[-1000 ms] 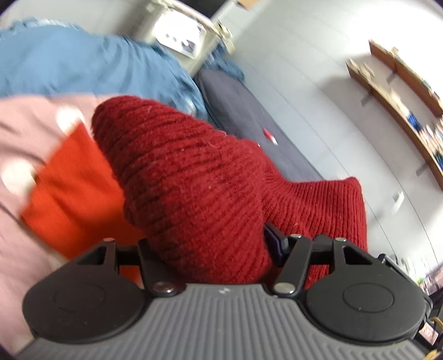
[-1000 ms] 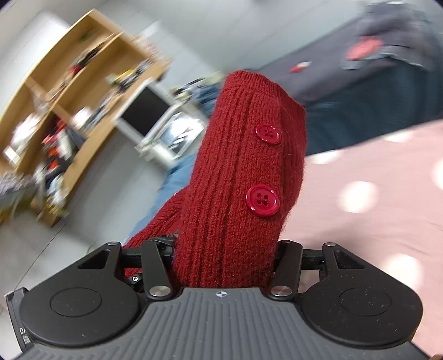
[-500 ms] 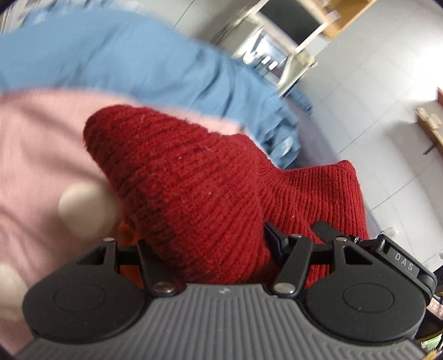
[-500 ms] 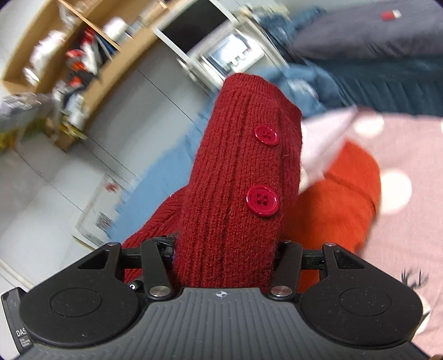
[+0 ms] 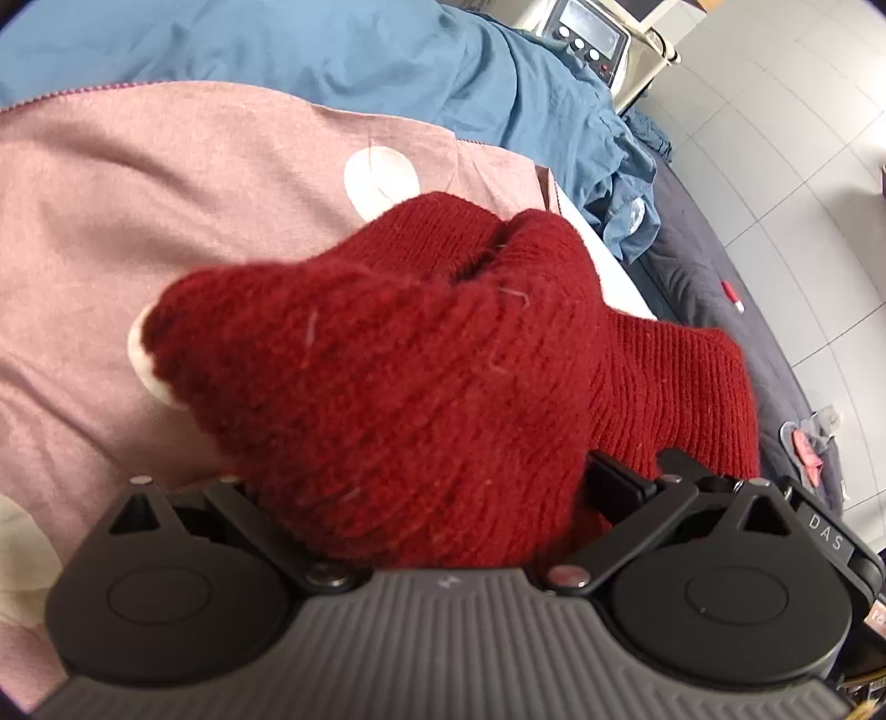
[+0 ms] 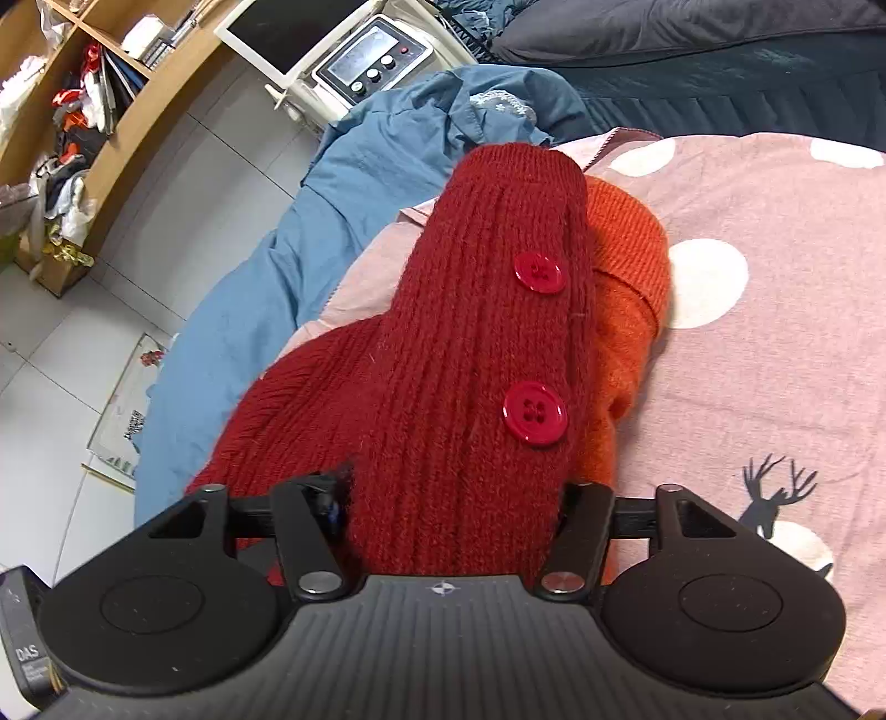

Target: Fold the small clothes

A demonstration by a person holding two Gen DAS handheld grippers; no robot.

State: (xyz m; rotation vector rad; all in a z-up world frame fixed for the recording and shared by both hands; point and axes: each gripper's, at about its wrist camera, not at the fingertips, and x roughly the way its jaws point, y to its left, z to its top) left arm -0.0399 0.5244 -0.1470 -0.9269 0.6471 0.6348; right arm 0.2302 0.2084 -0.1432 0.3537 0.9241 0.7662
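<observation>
While the jaws of both grippers are opening, a dark red knit [image 5: 398, 376] is bunched between the fingers of each, the fingers themselves being hidden under the wool, so whether the pads press on it cannot be told. In the left wrist view the left gripper [image 5: 421, 443] is covered by a thick fold of the knit, which is draped over a pink blanket [image 5: 166, 194] with white dots. A further ribbed part of the knit is seen running off to the right. Beyond the blanket a blue sheet [image 5: 332, 50] is spread, and a white machine [image 5: 592, 39] with knobs is seen at the top edge.

In the right wrist view the right gripper [image 6: 459, 476] is covered by a ribbed band of the knit [image 6: 487, 332] on which two red buttons [image 6: 534, 415] are sewn. Just beside and under this band an orange garment [image 6: 626, 266] is laid on the blanket [image 6: 775, 360], where a dark deer print [image 6: 775, 493] is shown. A wooden shelf [image 6: 111, 127] with clutter is seen at the upper left, above a tiled floor [image 6: 50, 354].
</observation>
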